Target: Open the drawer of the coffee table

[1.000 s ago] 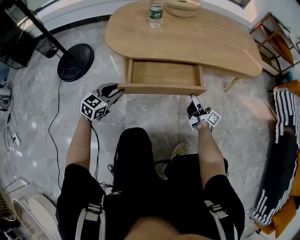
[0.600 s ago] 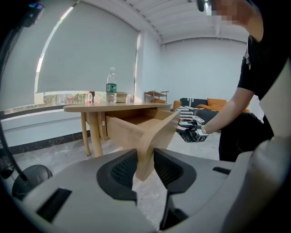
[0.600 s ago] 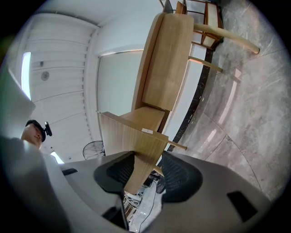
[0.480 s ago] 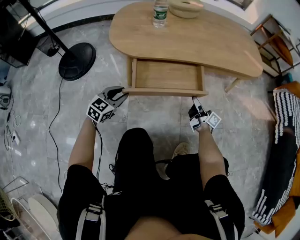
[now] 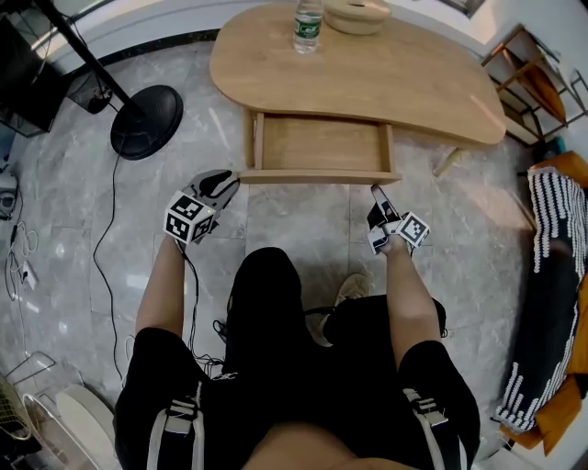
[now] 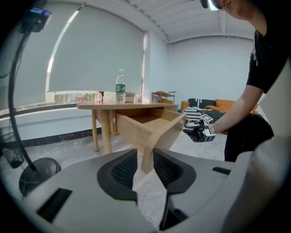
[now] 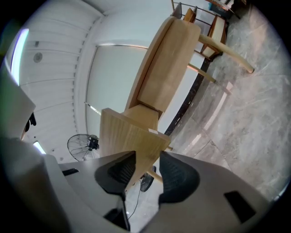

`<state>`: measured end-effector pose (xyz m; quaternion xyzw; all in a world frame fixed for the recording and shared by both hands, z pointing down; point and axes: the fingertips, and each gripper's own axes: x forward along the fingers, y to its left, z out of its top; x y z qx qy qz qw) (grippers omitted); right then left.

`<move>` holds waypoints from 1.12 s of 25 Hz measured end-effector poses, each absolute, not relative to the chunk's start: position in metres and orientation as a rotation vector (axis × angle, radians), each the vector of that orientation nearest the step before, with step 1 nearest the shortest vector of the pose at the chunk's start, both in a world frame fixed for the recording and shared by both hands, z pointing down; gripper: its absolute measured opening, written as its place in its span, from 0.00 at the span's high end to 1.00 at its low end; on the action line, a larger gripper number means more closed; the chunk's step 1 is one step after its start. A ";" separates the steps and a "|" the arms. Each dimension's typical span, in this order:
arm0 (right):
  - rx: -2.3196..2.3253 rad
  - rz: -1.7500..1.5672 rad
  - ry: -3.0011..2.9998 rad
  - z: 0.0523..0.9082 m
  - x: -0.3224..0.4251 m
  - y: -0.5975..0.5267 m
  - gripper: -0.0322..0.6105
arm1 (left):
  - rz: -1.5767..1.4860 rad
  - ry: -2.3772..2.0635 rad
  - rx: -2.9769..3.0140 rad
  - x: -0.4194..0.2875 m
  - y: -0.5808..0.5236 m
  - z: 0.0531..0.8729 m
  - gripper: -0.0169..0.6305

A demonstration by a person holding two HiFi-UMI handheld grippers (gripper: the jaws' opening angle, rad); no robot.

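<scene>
The light-wood coffee table [image 5: 404,73] has its drawer pulled out toward me, and the tray [image 5: 317,142] is bare inside. My left gripper [image 5: 230,178] [image 6: 145,159] is at the left end of the drawer front [image 5: 317,176] [image 6: 168,134]. Its jaws are closing, and both pads look pressed on the panel's lower corner. My right gripper [image 5: 375,191] [image 7: 148,168] is at the right end. The front's corner [image 7: 129,134] lies between its jaws against one pad, with a gap at the other.
A water bottle [image 5: 307,26] [image 6: 120,88] and a wooden bowl [image 5: 356,14] stand on the table's far edge. A fan's black base [image 5: 147,121] with its cable is on the marble floor at the left. A metal rack [image 5: 533,73] and a striped cloth [image 5: 551,275] are at the right.
The left hand has shifted a little at the drawer's left corner. The drawer stands out as far as before. The right gripper has barely moved.
</scene>
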<state>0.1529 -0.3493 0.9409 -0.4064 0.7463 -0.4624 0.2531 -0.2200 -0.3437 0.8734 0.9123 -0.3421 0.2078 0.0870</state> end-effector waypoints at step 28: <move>-1.811 0.244 2.484 0.618 0.071 -0.318 0.93 | 0.257 -1.754 2.701 -0.153 -0.349 0.648 0.93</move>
